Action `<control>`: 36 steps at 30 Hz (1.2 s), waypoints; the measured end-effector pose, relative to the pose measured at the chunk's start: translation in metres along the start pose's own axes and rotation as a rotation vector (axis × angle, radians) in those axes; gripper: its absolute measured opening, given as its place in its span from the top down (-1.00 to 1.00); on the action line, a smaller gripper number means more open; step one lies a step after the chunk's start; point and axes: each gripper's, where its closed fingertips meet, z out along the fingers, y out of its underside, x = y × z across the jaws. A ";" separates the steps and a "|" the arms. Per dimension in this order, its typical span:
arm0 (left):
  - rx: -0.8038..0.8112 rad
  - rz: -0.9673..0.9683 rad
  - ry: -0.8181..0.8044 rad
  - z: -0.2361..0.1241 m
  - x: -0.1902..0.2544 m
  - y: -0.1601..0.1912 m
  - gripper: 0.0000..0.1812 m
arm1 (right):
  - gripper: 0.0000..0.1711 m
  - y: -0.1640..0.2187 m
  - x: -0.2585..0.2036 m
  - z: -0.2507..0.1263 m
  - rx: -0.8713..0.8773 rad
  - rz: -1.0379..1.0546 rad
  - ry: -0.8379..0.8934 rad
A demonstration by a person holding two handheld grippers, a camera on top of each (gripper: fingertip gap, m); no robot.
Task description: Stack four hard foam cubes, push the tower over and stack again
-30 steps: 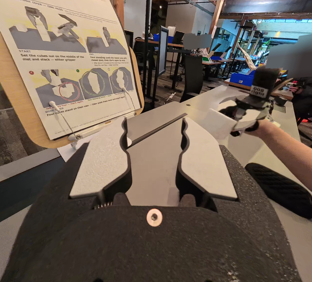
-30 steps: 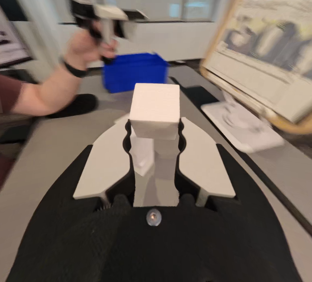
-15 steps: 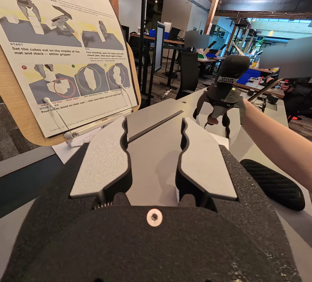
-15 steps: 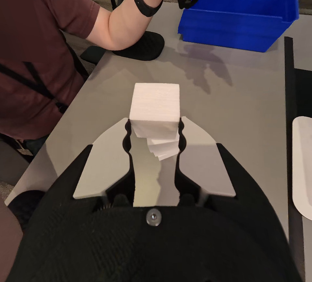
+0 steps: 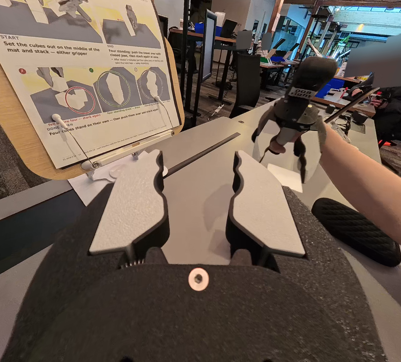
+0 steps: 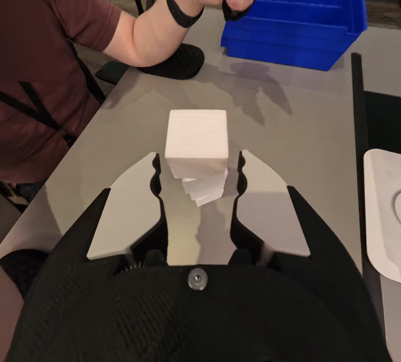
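My right tool (image 6: 198,174), seen from above: its two white fingers stand spread and released, one on either side of the tower of white hard foam cubes (image 6: 196,134), with a clear gap at each flank and no contact. The tower rises from the grey worktop (image 6: 282,134) directly ahead of and beneath this tool, its long axis vertical and running almost straight along my line of sight, so the lower cubes show only as slightly twisted, stepped edges under the top one. I judge four are stacked, though I cannot count them with certainty.

My left tool (image 5: 197,178) hangs well off to the side, jaws likewise parted and holding nothing; the tower lies to its right, behind my right tool (image 5: 280,156) in that view.

Since the right tool is nearer, the topple falls to it: shut the jaws, then push sideways, across the vertical axis.

A blue plastic bin (image 6: 293,24) sits beyond the tower.
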 end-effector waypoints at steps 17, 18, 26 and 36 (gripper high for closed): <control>0.007 0.182 -0.292 -0.089 -0.046 -0.041 0.34 | 0.99 0.201 -0.053 -0.016 -0.362 0.935 0.870; 0.020 0.173 -0.293 -0.094 -0.047 -0.044 0.34 | 0.99 0.204 -0.053 -0.017 -0.410 0.966 0.924; 0.096 0.085 -0.266 -0.118 -0.056 -0.053 0.36 | 0.99 0.120 0.006 0.024 -0.483 0.817 0.994; 0.097 0.021 -0.274 -0.125 -0.074 -0.049 0.37 | 0.99 0.034 0.052 0.039 -0.580 0.555 0.973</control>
